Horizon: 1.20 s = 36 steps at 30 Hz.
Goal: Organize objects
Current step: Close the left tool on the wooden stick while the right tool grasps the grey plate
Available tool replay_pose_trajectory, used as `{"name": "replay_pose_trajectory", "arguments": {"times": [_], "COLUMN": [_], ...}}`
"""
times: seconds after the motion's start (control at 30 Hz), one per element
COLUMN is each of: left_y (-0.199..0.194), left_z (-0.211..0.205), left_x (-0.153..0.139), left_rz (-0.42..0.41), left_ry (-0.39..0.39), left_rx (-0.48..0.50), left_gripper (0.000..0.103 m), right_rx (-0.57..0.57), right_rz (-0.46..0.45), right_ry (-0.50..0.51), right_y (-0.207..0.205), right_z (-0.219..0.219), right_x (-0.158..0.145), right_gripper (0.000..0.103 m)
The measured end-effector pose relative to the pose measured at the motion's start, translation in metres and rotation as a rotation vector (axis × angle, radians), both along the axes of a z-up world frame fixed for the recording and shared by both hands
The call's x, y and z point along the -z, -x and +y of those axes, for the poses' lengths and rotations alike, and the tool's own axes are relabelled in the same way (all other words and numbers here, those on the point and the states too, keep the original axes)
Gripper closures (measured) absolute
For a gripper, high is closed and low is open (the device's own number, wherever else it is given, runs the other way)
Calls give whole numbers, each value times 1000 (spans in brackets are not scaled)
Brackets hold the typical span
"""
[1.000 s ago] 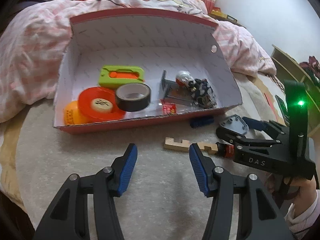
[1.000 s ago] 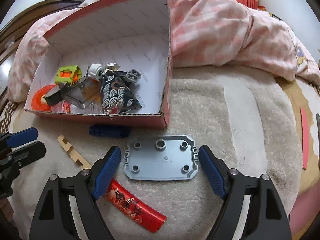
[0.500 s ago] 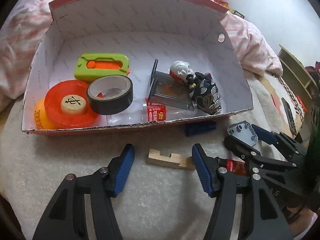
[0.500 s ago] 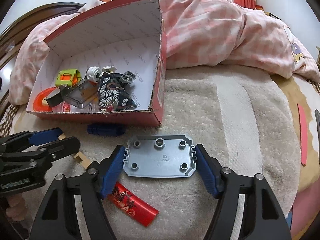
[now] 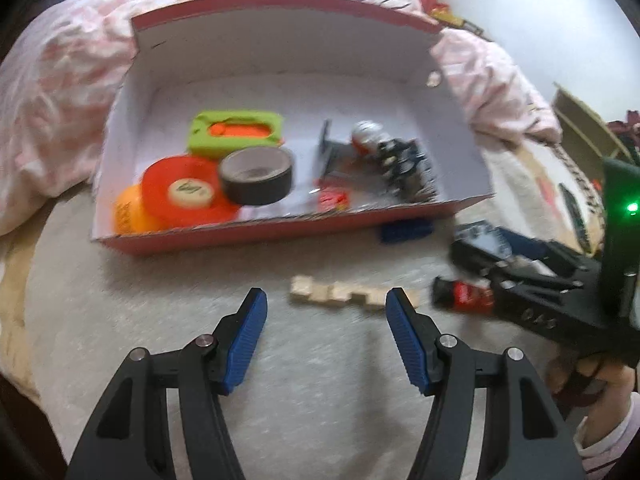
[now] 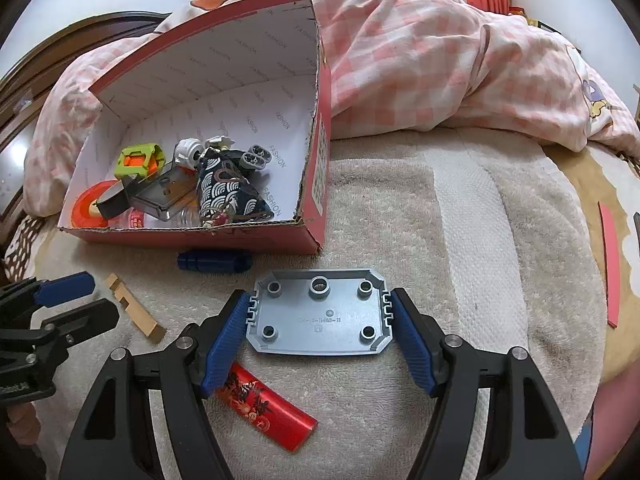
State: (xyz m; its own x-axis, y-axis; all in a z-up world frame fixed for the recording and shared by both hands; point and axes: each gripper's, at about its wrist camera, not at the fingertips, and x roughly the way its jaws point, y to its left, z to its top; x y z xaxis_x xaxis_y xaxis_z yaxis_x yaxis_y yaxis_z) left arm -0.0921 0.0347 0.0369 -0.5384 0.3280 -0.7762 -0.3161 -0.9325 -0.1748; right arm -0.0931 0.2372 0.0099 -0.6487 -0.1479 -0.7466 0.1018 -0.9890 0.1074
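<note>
The right gripper [image 6: 320, 320], pads clamping the grey plate [image 6: 320, 314], should lift level toward the box [image 6: 316, 184]; the left gripper [image 5: 324, 332] gapes empty.

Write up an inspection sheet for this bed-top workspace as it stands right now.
Surface: beige towel spread on a bed.
Job's things: open red cardboard box holding orange discs, black tape roll, green case; grey studded plastic plate, notched wooden piece, dark blue cylinder, red printed lighter on the towel.
Clutter: nothing seen.
Grippers: right gripper pads pressed on the plate's ends; left gripper open, empty, jaws just opening.
Cables: nothing seen.
Surroundings: pink checked quilt, curtains.
</note>
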Motion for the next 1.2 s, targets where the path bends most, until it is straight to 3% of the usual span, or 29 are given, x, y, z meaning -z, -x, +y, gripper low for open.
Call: {"name": "replay_pose_trajectory", "arguments": {"times": [0.13,0.67,1.2], "left_y": [7,9,-4], "left_z": [11,33,13], "left_x": [9,22,6], "left_rz": [-28,41,94], "left_ry": [-12,180,113], "left_rx": [74,189,131], "left_gripper": [25,24,26], "right_rx": [0,0,8], "right_rz": [1,-1,20], "right_ry": [12,2,17], "right_y": [-2,-3,-5], "right_z": [7,5,-2], "right_x": [-1,2,-1], "right_gripper": [31,31,31]}}
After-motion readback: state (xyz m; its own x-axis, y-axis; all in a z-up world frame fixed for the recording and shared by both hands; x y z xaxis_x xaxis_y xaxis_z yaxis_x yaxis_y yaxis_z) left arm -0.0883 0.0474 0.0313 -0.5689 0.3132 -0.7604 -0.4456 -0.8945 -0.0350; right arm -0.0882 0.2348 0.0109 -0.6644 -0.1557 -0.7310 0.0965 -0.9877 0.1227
